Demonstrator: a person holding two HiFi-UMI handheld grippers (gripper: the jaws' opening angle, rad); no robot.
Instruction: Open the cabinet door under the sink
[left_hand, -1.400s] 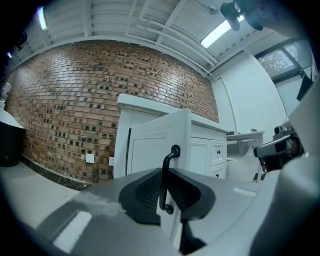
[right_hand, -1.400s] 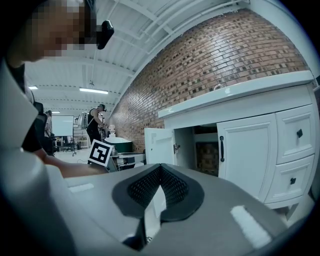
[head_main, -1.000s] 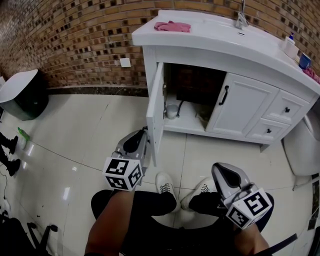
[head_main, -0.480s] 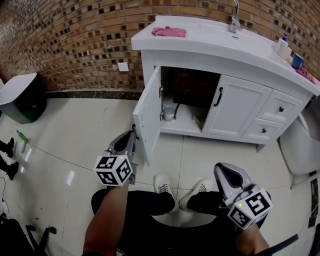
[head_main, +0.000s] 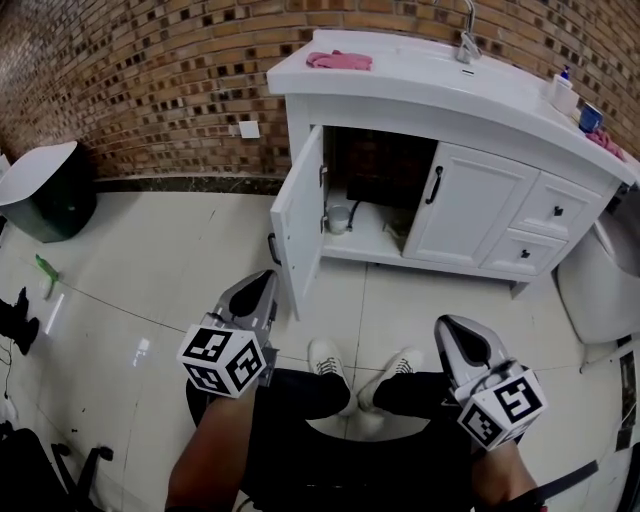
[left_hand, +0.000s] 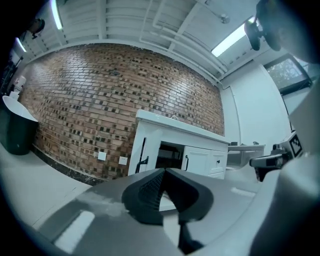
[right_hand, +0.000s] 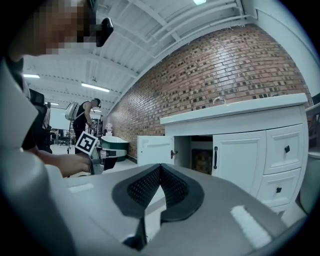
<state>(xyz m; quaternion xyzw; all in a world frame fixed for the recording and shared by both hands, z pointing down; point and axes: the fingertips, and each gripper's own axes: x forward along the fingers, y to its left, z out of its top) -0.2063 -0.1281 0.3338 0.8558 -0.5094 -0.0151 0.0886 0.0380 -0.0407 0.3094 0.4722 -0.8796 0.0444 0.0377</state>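
Two grippers, two cabinet doors, two drawers, one faucet, one black bin and two white shoes are being shown

At one o'clock we find the sink cabinet, its left door swung out toward us. On its top a cloth lies at the left end, the faucet right of it. A bin stands at ten o'clock.

The cabinet door looks smooth, floor tiles glossy.
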